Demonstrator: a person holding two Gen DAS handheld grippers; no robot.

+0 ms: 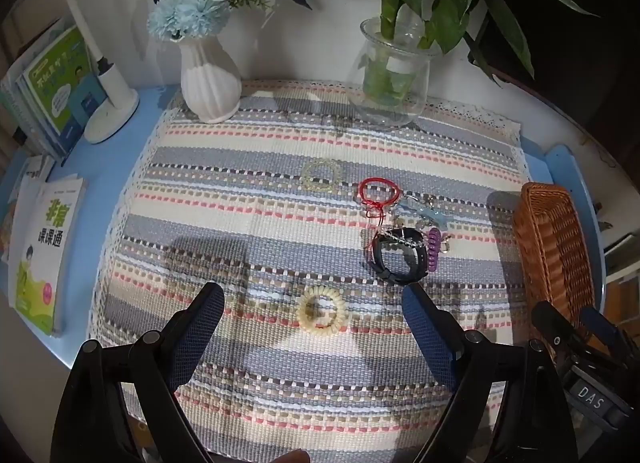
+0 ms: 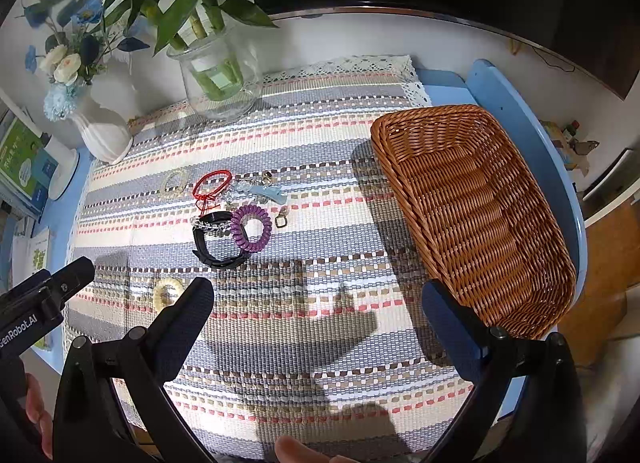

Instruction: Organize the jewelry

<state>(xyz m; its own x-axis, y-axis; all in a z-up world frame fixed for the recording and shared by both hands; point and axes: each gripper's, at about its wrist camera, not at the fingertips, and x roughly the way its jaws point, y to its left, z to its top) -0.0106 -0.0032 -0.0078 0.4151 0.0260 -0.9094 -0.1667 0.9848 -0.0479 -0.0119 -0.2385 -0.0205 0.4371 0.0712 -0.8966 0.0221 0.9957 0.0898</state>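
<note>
Right gripper (image 2: 316, 305): fingers spread wide, nothing between them, above a striped woven mat (image 2: 288, 343). Wicker basket (image 2: 472, 215): on the mat's right side, holding nothing visible. Cluster at mat centre-left: black band (image 2: 214, 253) touching a purple coil tie (image 2: 250, 227); red cord loop (image 2: 212, 183); clear beaded ring (image 2: 174, 183); pale blue charm piece (image 2: 264, 190). Cream coil tie (image 2: 166, 293): apart, beside the left finger. Glass vase (image 2: 218, 75) with green stems and white vase (image 2: 105, 137) with flowers: at the far edge.

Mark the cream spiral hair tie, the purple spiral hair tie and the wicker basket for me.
cream spiral hair tie (image 1: 320, 330), left wrist view, lower coil.
purple spiral hair tie (image 2: 249, 245), right wrist view, lower coil.
wicker basket (image 2: 404, 111), right wrist view, far rim.
</note>
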